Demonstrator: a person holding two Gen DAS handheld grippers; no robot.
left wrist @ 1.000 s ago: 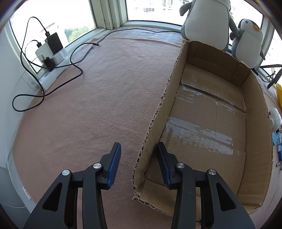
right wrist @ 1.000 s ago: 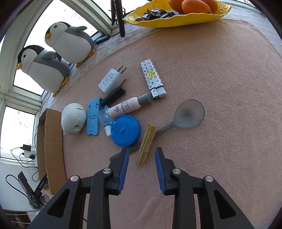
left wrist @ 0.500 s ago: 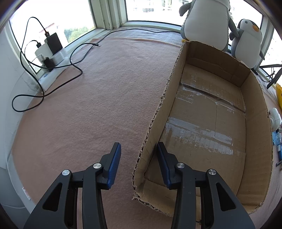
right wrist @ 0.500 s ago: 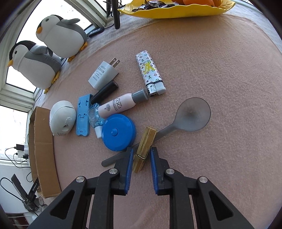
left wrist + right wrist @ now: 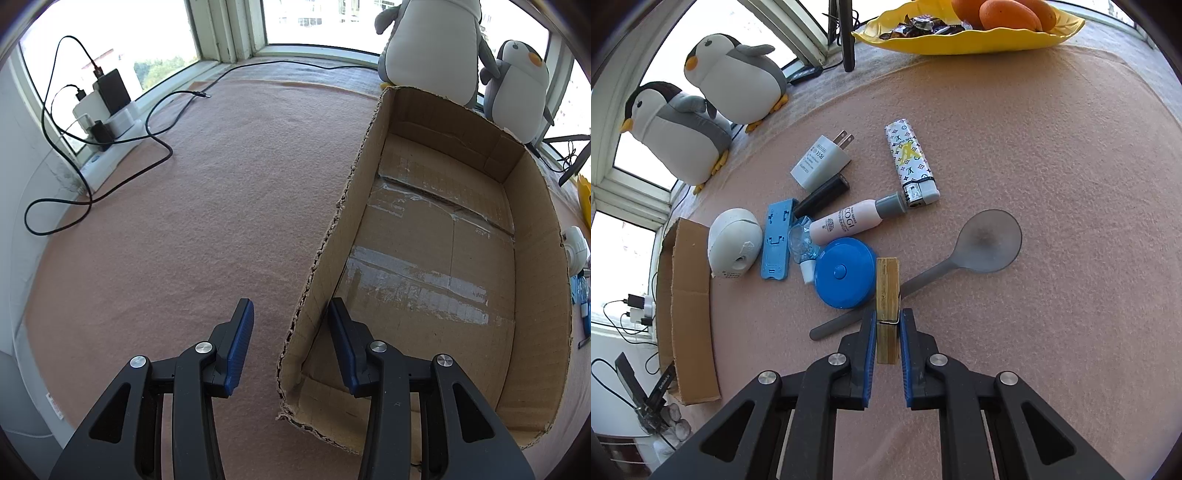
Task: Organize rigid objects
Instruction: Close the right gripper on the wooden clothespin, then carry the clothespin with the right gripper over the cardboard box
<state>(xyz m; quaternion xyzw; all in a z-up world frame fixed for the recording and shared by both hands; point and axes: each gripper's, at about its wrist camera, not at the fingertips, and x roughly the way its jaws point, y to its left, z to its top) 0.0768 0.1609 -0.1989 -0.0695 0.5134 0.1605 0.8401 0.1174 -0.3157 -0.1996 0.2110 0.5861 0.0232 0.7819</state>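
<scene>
Wood, pale and striped: a clothespin (image 5: 887, 310) is clamped between the blue pads of the right gripper (image 5: 887, 325), whose jaws have just been closing onto it and now press both flanks at the wire spring. Its long axis runs straight away from the camera, near end between the fingers, far end pointing toward the pile, lying across the handle of a grey spoon (image 5: 955, 258) on the pink felt tabletop (image 5: 1052, 166). Just left of the pin a round blue lid (image 5: 844, 273) is seen; the spoon's axis runs diagonally, bowl to the far right.

Farther out, a pink tube (image 5: 855, 221), a blue plastic strip (image 5: 777, 240), a white rounded device (image 5: 733, 240), a white plug adapter (image 5: 822, 162) & a patterned lighter (image 5: 910, 162) are scattered.

In the left wrist view, the left gripper (image 5: 290, 321) straddles the near left wall of the cardboard box (image 5: 535, 295); pads stand apart, nothing pinched, wall untouched. Box's long axis runs away from the camera; penguin toys (image 5: 432, 48) are seen beyond it.
</scene>
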